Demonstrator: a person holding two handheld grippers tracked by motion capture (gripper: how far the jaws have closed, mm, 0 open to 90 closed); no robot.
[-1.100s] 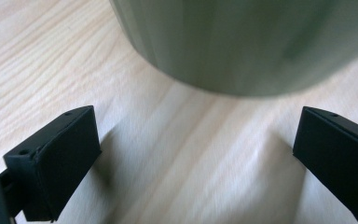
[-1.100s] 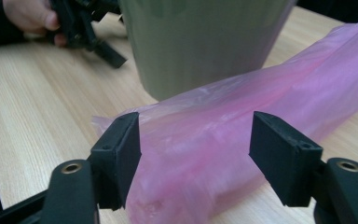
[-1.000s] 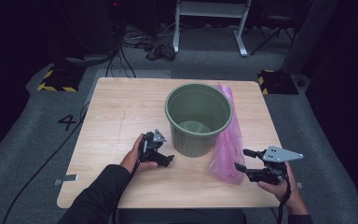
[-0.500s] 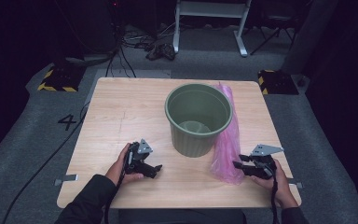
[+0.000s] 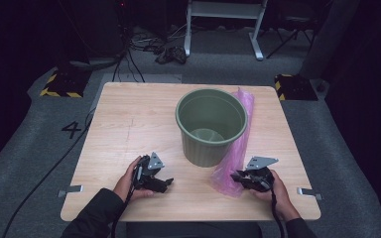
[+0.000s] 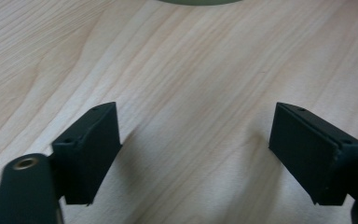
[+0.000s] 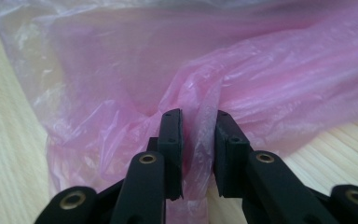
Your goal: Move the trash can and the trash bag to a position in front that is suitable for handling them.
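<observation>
1. At the table's near right, just right of the green bin (image 5: 211, 126): pink plastic bag (image 5: 233, 148), lying flat from near edge to far.
2. Pinching a fold of its near end: right gripper (image 7: 198, 140), jaws nearly together on the film.
3. Near left, low over bare table (image 5: 124, 124): left gripper (image 6: 196, 154), jaws spread wide, empty.
4. Probably gripping the bag to line the bin; next, a lift and a second grip.
5. Pinched fold clear from the right gripper view; too small from above.
</observation>
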